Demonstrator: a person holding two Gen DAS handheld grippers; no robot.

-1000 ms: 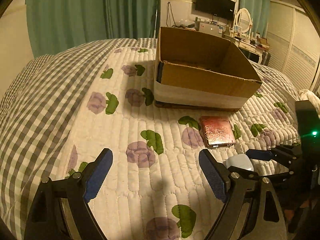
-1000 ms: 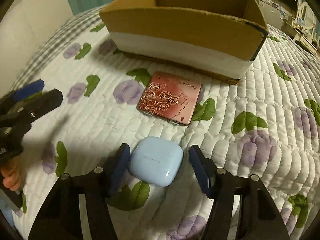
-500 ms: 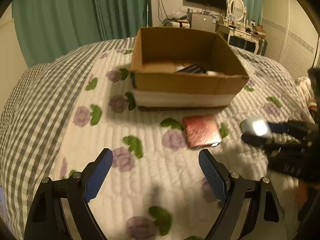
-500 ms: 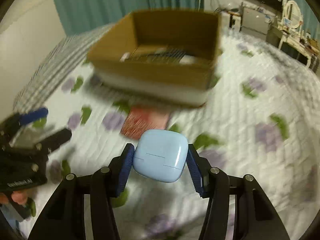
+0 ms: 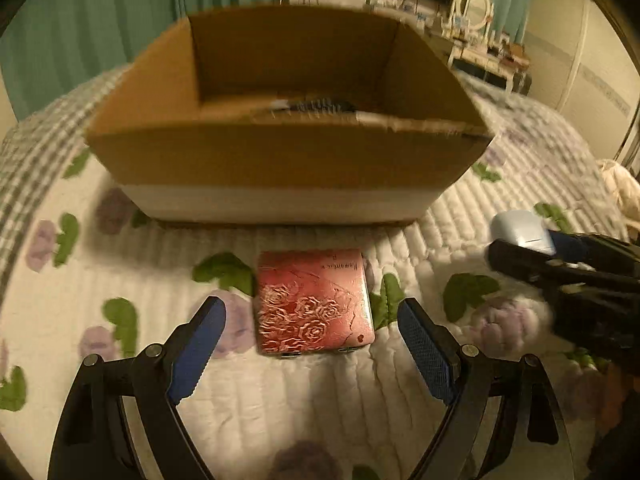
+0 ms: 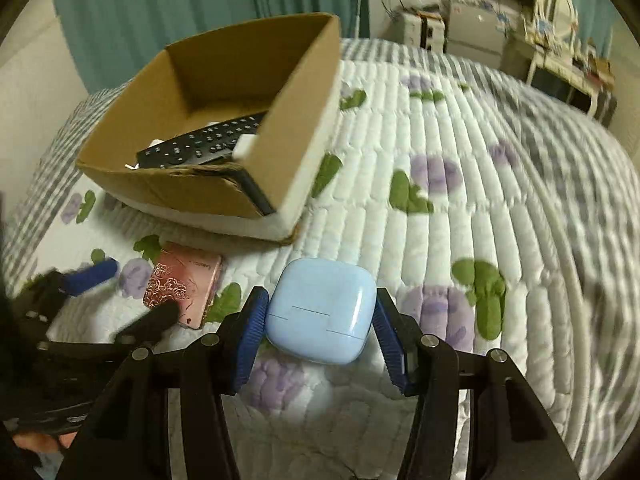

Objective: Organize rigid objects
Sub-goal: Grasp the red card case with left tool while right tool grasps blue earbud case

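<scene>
The cardboard box (image 6: 296,128) holds a black remote control (image 6: 204,146).

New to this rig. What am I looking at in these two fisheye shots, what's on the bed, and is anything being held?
There is no robot arm here. A person carries one hand-held gripper in each hand, and each has a fisheye camera looking forward along its two blue-padded fingers.

The left wrist view shows the left hand-held gripper open, its fingers either side of a red rose-embossed case that lies on the floral quilt, not gripped. Behind it stands an open cardboard box.

The right wrist view shows the right hand-held gripper, whose jaws have just been closing, clamped on a pale blue earbud case, lifted off the quilt. That view also looks into the box, where a black remote control lies with some small white items that are hard to identify.

Each gripper also appears at the edge of the other's picture.
</scene>
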